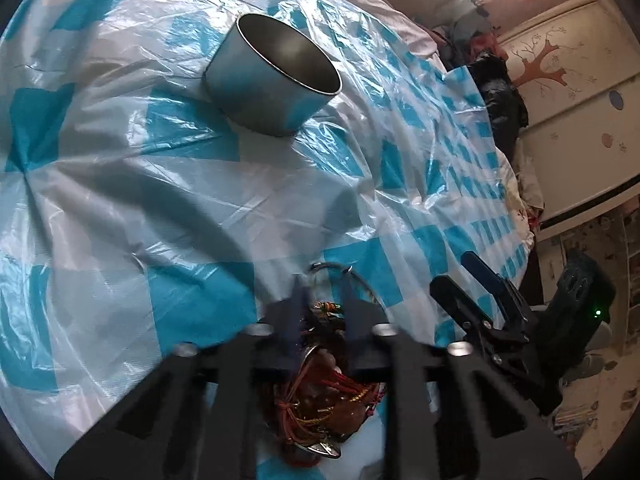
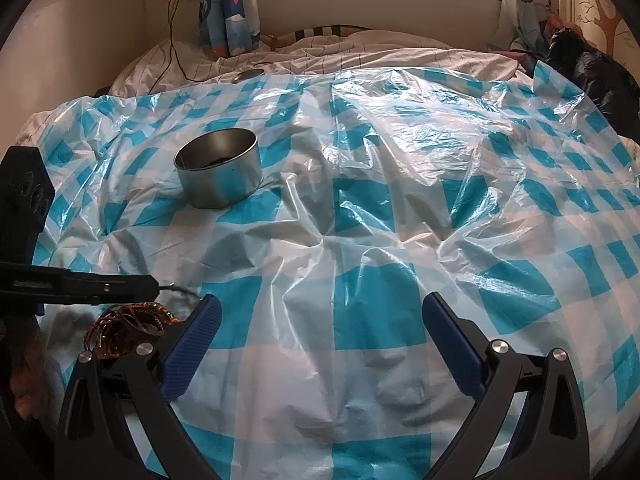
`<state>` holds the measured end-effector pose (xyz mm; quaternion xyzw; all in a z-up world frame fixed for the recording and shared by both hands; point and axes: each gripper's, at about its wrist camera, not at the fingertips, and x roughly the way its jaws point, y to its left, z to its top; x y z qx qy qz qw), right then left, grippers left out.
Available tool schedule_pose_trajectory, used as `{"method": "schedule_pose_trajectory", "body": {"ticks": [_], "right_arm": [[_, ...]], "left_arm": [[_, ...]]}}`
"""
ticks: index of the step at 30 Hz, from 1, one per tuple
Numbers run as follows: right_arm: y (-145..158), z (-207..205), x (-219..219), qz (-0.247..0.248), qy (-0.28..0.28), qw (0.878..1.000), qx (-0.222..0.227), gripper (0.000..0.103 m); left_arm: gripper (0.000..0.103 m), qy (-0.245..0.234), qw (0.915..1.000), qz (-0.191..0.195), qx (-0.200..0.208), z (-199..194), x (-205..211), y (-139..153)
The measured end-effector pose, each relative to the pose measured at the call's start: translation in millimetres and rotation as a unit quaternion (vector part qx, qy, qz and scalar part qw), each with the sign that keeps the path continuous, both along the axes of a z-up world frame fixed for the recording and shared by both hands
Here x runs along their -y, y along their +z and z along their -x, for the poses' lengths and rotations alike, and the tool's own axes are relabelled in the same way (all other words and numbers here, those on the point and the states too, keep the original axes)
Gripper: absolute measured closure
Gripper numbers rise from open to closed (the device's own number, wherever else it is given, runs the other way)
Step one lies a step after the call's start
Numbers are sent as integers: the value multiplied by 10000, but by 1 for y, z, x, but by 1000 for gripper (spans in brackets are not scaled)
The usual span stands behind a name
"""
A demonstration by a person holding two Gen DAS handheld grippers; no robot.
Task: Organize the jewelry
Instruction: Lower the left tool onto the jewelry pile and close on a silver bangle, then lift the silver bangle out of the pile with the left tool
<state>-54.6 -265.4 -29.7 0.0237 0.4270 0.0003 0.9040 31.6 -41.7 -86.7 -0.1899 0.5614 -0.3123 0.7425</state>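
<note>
Tin (image 2: 218, 172): round, low-walled, bare metal with a dull grey sheen; stands upright on the sheet, well apart from both grippers.
Tin contents: a small dark mass lies on the bottom in the right wrist view; too small to identify. The left wrist view looks in at a slant and shows only bare inner wall.
Sheet (image 2: 360, 240): thin glossy plastic, blue-and-white check, heavily creased and puffed over the bed.
Jewelry pile (image 1: 324, 396): tangle of red-brown cords, beads and thin gold-coloured strands on the sheet, directly under the left gripper; in the right wrist view it lies at the lower left, just beside the right gripper's left finger.
Ring (image 1: 344, 276): thin silver wire hoop, projecting from the pile at the left gripper's tips.
Left gripper (image 1: 325, 292): black fingers with blue pads, drawn nearly together and clenched on the ring; fingertips blurred. The right wrist view shows its tips pinching a thin wire.
Right gripper (image 2: 320, 344): released, ribbed blue pads spread wide, only sheet between them; hovers beside the pile.
Bed (image 2: 360, 56): pale lined bedding, rumpled, showing beyond the sheet's far edge.
</note>
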Motion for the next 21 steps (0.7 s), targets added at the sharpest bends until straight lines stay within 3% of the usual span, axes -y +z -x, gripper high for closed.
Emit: {"method": "schedule_pose_trajectory", "body": {"ticks": [3,7,11,13,15,16,20,21], "right_arm": [[-1,0,-2,35,48,10000,-3,6],[-1,1,-4,-20,127,9999,1,6],[-2,0,-4,14,111,9999,-22,6],[-3,0,-2,-54,97,9999,-38,6],[-3,0,-2,-71,96,9999,-48,6],[-3,0,-3,-73,98,9999,-53,6],[-4,0,-3,-106,121,9998,-70,6],[-4,0,-3,-110,134,9998,-70,6]], "left_arm": [[103,-74,9998,88,155,1,-1,6],[103,4,9993,156,329,1,-9,15],[103,-20,9998,214,22,-3,-9,6],[90,-148,9995,258,-93,-5,-2,3],[43,-115,9997,204,-79,-5,4,1],[39,-58,9999,112,-24,-5,6,2],[42,-180,9998,-31,22,-12,21,-5],[61,-237,9996,-98,80,-13,25,-6]]}}
